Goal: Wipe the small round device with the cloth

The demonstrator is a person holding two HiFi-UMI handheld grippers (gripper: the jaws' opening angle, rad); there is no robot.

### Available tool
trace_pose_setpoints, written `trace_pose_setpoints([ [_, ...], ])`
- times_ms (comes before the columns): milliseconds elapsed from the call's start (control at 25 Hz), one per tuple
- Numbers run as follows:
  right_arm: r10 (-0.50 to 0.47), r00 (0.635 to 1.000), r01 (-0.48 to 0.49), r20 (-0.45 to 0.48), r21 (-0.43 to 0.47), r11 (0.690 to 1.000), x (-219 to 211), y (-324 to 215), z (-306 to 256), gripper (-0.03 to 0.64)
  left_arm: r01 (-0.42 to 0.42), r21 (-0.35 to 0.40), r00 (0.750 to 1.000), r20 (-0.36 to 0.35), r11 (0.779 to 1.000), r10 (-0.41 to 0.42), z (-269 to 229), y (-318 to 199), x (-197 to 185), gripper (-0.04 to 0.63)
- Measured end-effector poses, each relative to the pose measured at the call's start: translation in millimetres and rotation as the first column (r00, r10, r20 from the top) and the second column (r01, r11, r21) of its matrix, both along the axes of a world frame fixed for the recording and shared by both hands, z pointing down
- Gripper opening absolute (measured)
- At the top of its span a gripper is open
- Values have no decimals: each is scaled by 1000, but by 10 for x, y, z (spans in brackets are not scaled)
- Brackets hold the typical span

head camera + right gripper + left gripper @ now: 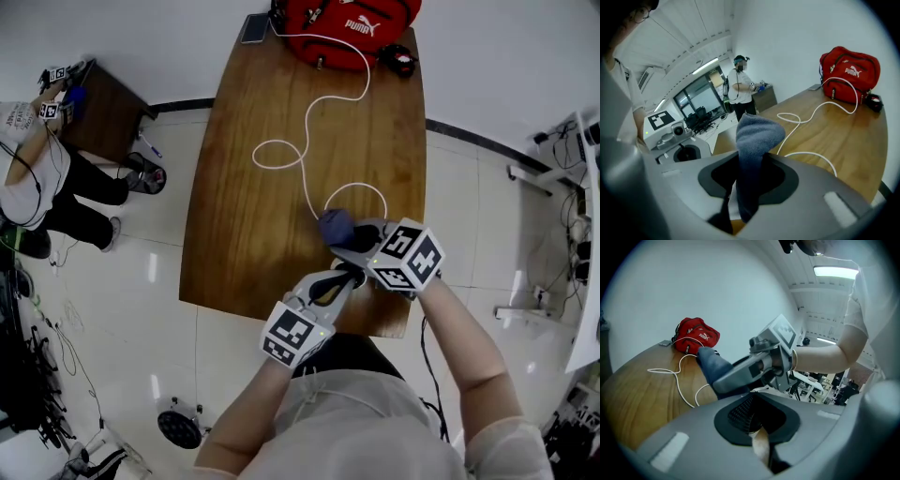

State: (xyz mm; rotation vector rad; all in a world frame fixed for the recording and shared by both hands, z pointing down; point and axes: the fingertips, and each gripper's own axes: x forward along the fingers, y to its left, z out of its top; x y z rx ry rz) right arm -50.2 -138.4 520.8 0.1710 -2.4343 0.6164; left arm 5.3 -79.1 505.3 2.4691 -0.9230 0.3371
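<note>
Nearest us are our two tongs, one marker cube on each, held over the near edge of the one wooden tabletop [253,216]. Our right tongs [354,236] are clamped on the single blue-grey cloth [335,226], which sticks up past their tips. Our left tongs [345,277] are closed just beside it; a pale sliver shows between their tips, and we cannot tell what it is. One white cable [305,178] loops from near the cloth to one red bag [352,28] lettered PUMA at the far end. Beside the bag lies one small dark object [398,59], possibly the round device.
</note>
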Motion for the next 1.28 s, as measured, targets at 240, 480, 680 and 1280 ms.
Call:
trace_pose_setpoints([
  [240,-58,997,50,-49,-151,987,10,-2,458,112,7,1,1000,-27,1000,-7,-13,-2,-6,6],
  [480,-67,993,40,-95,-259,965,22,-92,831,112,24,1,998,-52,1000,-23,-14,-11,-12,6],
  [680,23,988,-56,-155,-212,976,150,-314,940,114,60,-30,993,-103,998,-63,-50,-65,-61,6],
  [1280,-214,952,207,-218,-52,977,-421,16,336,114,332,-4,943,-42,943,-331,-155,131,-1109,6],
])
